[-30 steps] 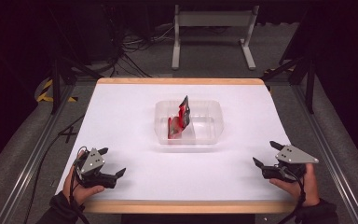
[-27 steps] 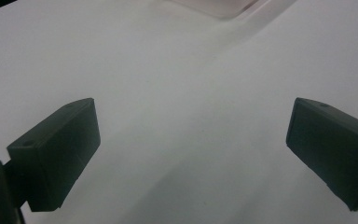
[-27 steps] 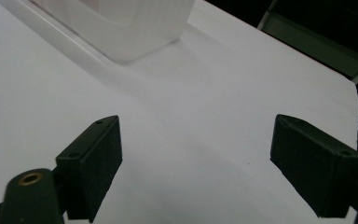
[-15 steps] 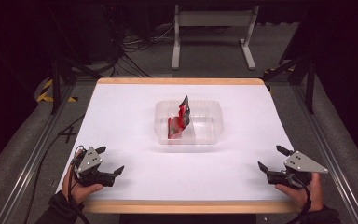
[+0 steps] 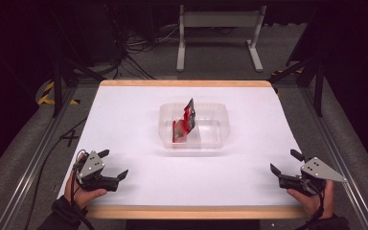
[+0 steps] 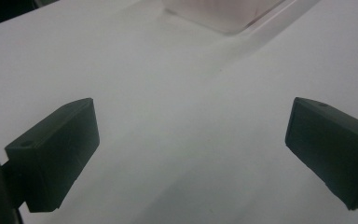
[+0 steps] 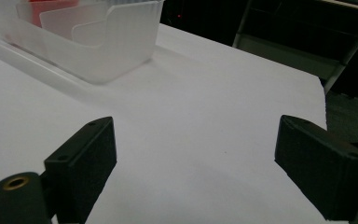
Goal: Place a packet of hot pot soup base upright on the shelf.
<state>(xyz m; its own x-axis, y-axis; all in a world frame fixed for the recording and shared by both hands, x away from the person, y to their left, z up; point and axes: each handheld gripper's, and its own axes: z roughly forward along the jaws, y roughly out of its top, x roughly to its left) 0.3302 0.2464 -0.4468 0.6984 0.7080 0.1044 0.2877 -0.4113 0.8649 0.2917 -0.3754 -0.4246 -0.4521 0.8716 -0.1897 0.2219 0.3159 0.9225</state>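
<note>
Red packet (image 5: 184, 125) stood tilted inside clear tub (image 5: 220, 140) mid-table, my left gripper (image 5: 113, 165) and right gripper (image 5: 283, 163) gaped empty near the front corners.

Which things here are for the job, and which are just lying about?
Likely for the job:
- clear tub
- red packet standing in it
- left tongs, open
- right tongs, open
- white table

Just lying about:
- cables on the floor behind
- grey stand beyond the table
</note>
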